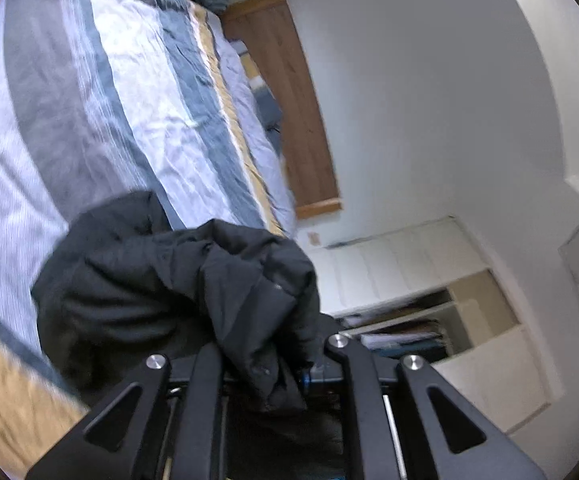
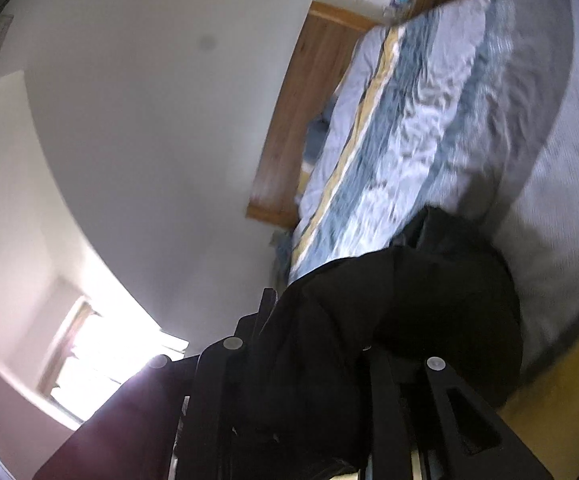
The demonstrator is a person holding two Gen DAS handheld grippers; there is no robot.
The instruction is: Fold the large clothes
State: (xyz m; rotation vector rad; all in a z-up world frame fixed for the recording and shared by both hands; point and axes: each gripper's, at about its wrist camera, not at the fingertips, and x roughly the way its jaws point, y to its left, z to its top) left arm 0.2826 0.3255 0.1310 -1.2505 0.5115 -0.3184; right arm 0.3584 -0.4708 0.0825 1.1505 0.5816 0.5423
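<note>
Item one: dark garment (image 1: 177,280), black, bulky and padded-looking. It hangs bunched from both my tongs above the striped bedspread (image 1: 101,92). Its full shape, sleeves and hem are lost in the folds, and its lower part is cut off behind the tong frames.

Item two: my left gripper (image 1: 273,364). Its jaws are pressed nearly together and pinch a gather of the garment. The fingertips themselves are buried in cloth and cannot be seen.

Item three: my right gripper (image 2: 309,364). Its jaws are close together with the garment draped over and between them. The cloth is so dark that the pads and the pinch point cannot be made out.

Item four: surroundings. A wooden headboard (image 1: 285,92) stands against a white wall (image 1: 429,80). White shelving (image 1: 409,276) holds stacked papers, too blurred to read. A bright window (image 2: 89,352) is washed out by glare.
</note>
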